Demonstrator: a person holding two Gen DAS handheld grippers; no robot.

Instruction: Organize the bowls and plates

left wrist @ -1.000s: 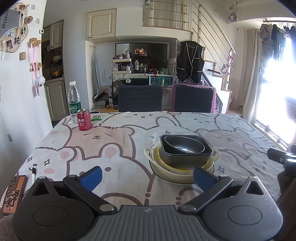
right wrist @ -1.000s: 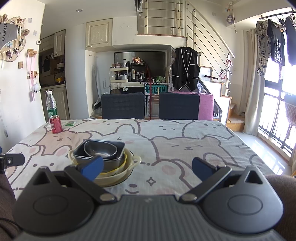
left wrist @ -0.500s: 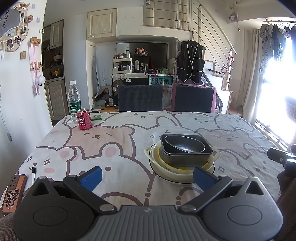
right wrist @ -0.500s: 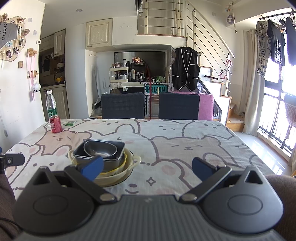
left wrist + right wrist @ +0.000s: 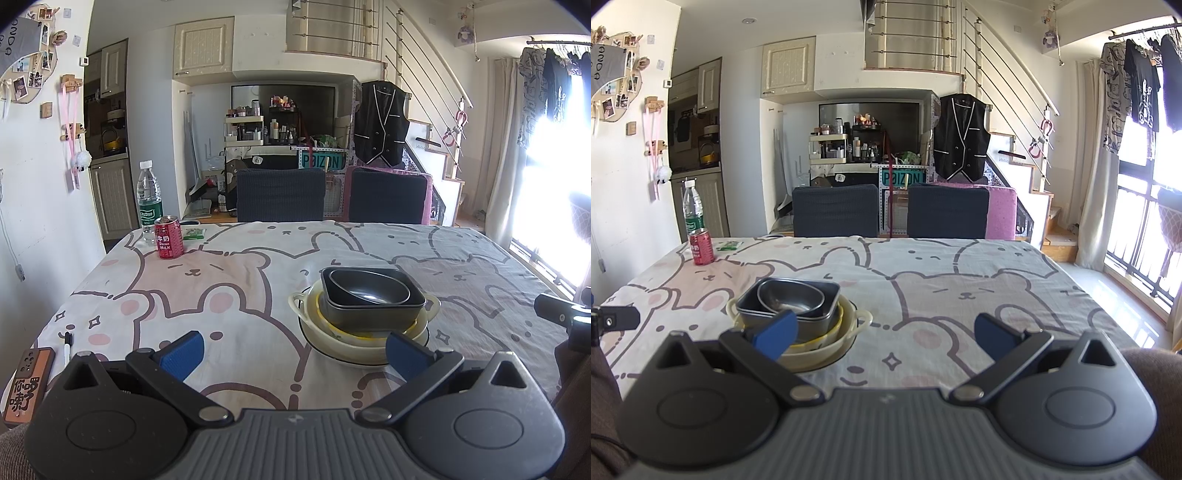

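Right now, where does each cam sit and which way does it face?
Left wrist: on the left gripper at the table's near edge, facing across the table toward the chairs; dish stack ahead-right. Its blue-padded fingers show spread apart, and the right gripper's tip sits at the right edge.
Right wrist: on the right gripper, same heading; stack ahead-left. Its fingers show spread, brown sleeves at both lower corners.
Shared: stack, red can, bottle, chairs, vest.

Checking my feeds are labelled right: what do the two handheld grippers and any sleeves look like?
Both the left gripper and right gripper look alike: grey ribbed body, two round black housings, black linkage arms, blue textured pads. Brown fabric sleeve at the frame edges.
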